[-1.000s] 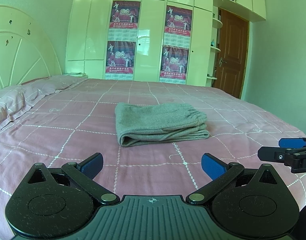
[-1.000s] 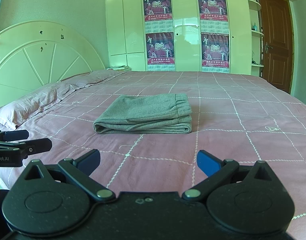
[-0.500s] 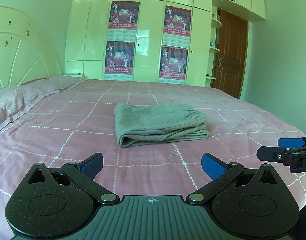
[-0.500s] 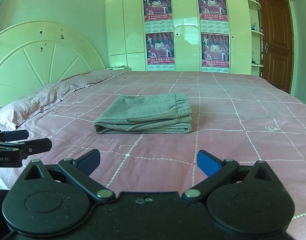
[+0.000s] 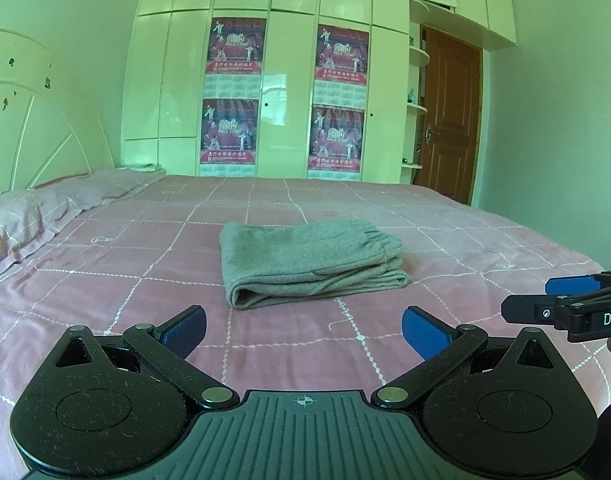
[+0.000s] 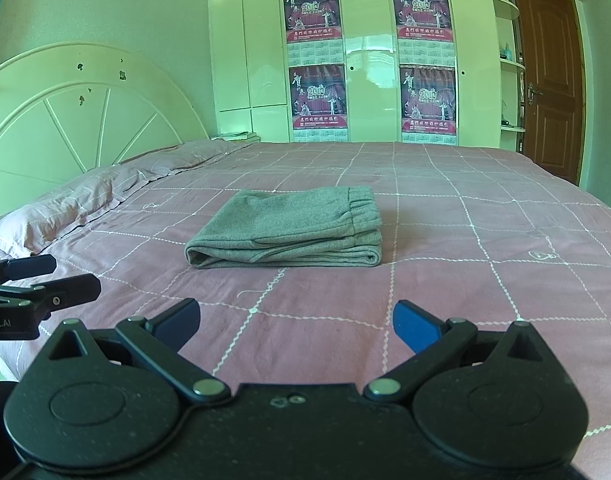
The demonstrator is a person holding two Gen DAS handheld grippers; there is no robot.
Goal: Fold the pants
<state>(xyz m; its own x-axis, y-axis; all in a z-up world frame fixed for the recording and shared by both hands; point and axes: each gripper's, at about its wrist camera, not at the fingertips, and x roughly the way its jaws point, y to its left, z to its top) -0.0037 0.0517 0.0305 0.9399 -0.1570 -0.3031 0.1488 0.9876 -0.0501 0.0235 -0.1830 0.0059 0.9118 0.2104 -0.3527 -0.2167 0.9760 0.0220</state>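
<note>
The grey pants [image 5: 309, 262] lie folded in a compact stack in the middle of the pink checked bed [image 5: 105, 280], elastic waistband to the right. They also show in the right wrist view [image 6: 289, 232]. My left gripper [image 5: 304, 330] is open and empty, held above the bed in front of the stack, apart from it. My right gripper [image 6: 296, 322] is open and empty, likewise short of the stack. Each gripper shows at the edge of the other's view: the right one [image 5: 561, 300], the left one [image 6: 37, 280].
Pink pillows [image 6: 77, 208] lie along the cream headboard [image 6: 73, 120] at the left. A cream wardrobe with red posters [image 5: 265, 100] stands beyond the bed. A brown door [image 5: 449, 120] is at the back right.
Both views have tilted up slightly and drawn back a little. The pants have not moved and both grippers stay open.
</note>
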